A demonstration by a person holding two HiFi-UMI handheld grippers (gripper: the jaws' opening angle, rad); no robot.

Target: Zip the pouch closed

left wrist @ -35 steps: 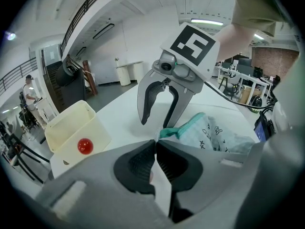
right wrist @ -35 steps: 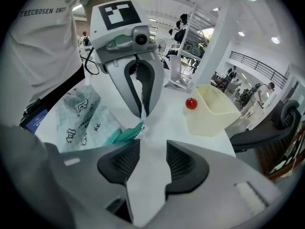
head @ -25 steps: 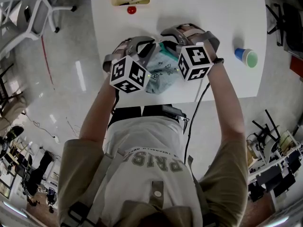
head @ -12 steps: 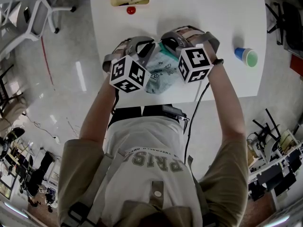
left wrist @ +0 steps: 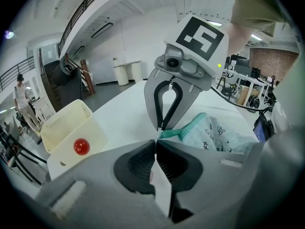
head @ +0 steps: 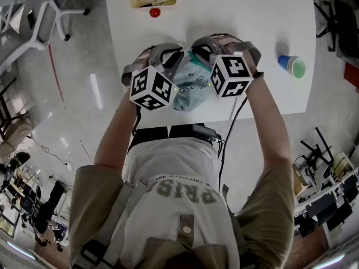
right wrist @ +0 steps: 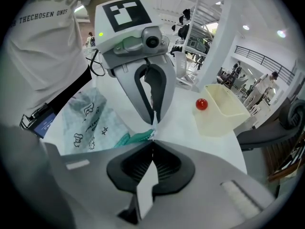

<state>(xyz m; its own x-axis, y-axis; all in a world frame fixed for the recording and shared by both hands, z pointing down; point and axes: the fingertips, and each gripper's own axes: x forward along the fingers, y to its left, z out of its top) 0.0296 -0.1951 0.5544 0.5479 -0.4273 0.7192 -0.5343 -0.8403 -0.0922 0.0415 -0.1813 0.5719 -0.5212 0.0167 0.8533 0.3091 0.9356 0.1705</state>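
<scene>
While our left gripper (left wrist: 156, 140) stays shut on the pouch (left wrist: 217, 136) at its teal zipper edge (left wrist: 172, 134), our right gripper (right wrist: 153, 140) has just closed on that edge, tip to tip; the pouch lies between both grippers.

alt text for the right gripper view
Right tool shut on the teal zip end of a pale printed pouch, tip to tip with the left tool, also shut on it. A red ball lies beside a cream bin on the white table.

Pouch (head: 189, 86) at the near side of the desk (head: 252, 15), between left hand-held gripper (left wrist: 155, 144) and right hand-held gripper (right wrist: 152, 142).
Bin (head: 137, 1) at the far edge, ball (head: 155, 12) just before it; cup (head: 291, 67) well right of the pouch.
</scene>
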